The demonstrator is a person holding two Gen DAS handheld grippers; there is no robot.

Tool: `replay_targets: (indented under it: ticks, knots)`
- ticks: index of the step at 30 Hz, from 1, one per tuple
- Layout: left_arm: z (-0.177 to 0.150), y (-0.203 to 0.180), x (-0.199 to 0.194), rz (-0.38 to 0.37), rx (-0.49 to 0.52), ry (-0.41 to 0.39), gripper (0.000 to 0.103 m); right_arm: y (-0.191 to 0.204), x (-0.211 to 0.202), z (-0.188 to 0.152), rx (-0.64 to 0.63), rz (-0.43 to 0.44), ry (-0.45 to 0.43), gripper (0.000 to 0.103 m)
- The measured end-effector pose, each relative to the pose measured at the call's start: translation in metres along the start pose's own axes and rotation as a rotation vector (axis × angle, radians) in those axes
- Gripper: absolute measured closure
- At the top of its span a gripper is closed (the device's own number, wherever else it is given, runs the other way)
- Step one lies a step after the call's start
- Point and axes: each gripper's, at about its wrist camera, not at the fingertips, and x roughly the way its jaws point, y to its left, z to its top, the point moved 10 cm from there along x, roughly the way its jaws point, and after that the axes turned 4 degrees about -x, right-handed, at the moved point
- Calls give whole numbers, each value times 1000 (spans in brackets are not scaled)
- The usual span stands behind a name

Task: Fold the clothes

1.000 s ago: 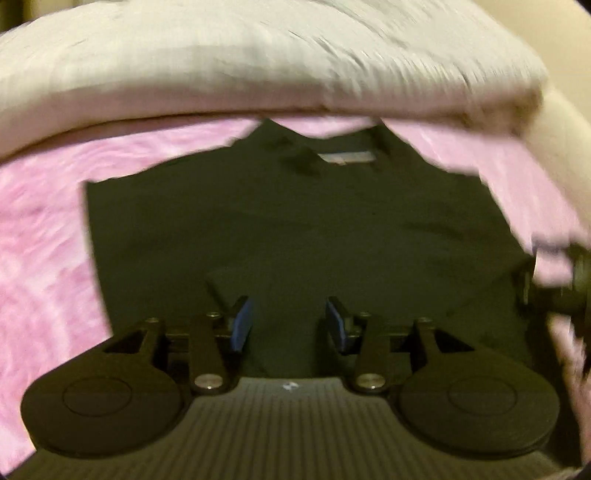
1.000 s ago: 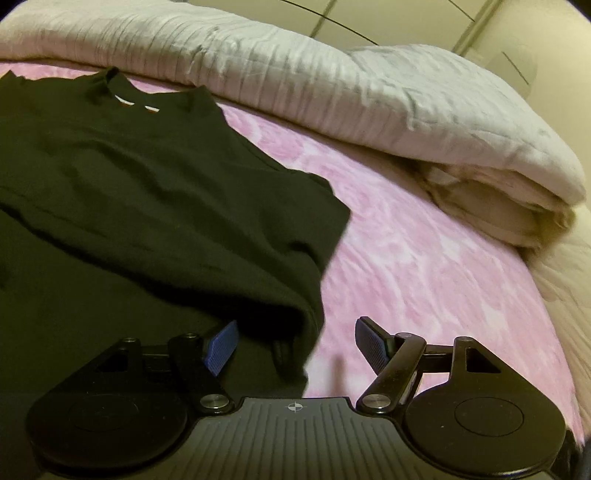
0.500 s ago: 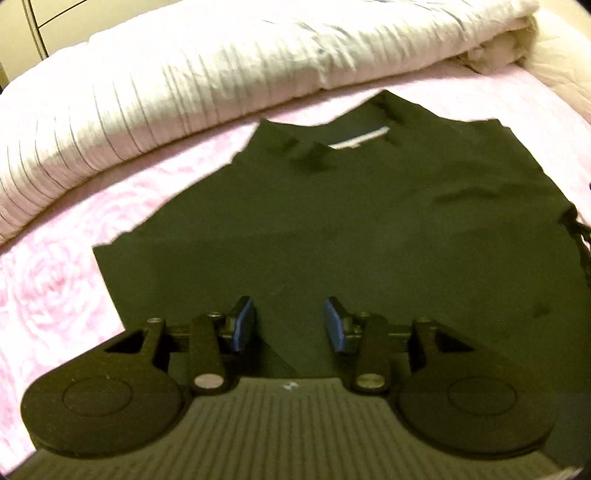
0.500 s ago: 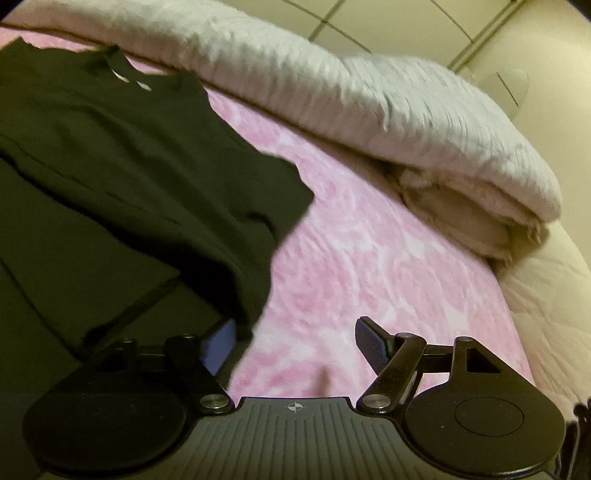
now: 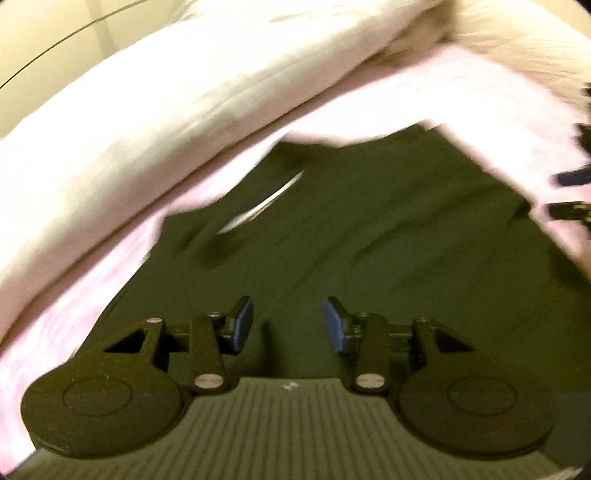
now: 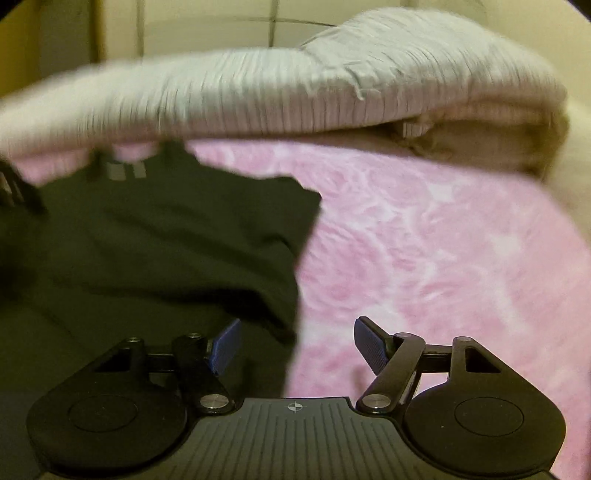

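Observation:
A black T-shirt [image 5: 351, 236] lies flat on a pink bedsheet [image 6: 424, 240], neck label away from me; it also shows in the right wrist view [image 6: 166, 236]. My left gripper [image 5: 289, 325] is open and empty, low over the shirt's near part. My right gripper [image 6: 295, 345] is open and empty, straddling the shirt's right edge, left finger over black cloth, right finger over the sheet. The right gripper shows blurred at the far right of the left wrist view [image 5: 572, 195]. Both views are motion-blurred.
A rolled white and beige duvet [image 6: 332, 92] lies along the far side of the bed, also in the left wrist view [image 5: 166, 110]. Pale cupboard doors [image 6: 221, 22] stand behind it. The pink sheet [image 5: 66, 317] shows on both sides of the shirt.
Both grippers have swung, and the views turned. The shirt now lies more to the left in the right wrist view. Both grippers stay open and empty.

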Motion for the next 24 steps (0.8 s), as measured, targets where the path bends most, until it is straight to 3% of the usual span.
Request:
replay_targets:
  ticks: [4, 8, 17, 18, 19, 20, 22, 23, 24]
  knots:
    - [49, -47, 26, -105, 99, -53, 66, -21, 24, 11, 284, 147, 16, 60]
    - [92, -96, 61, -167, 216, -67, 66, -41, 52, 10, 377, 190, 51, 63]
    - [138, -166, 146, -204, 341, 47, 66, -45, 55, -3, 349, 272, 54, 71]
    - [136, -170, 154, -204, 361, 79, 71, -45, 55, -3, 337, 276, 53, 71]
    - [133, -173, 163, -199, 387, 112, 88, -45, 56, -3, 329, 278, 52, 71]
    - [131, -174, 168, -195, 403, 125, 90, -45, 56, -3, 320, 281, 51, 72]
    - [132, -174, 173, -189, 421, 116, 92, -44, 60, -2, 301, 280, 55, 81]
    - [134, -172, 176, -187, 416, 113, 92, -43, 61, -2, 298, 283, 62, 95]
    - [135, -170, 178, -187, 401, 111, 92, -43, 59, -4, 311, 293, 74, 96]
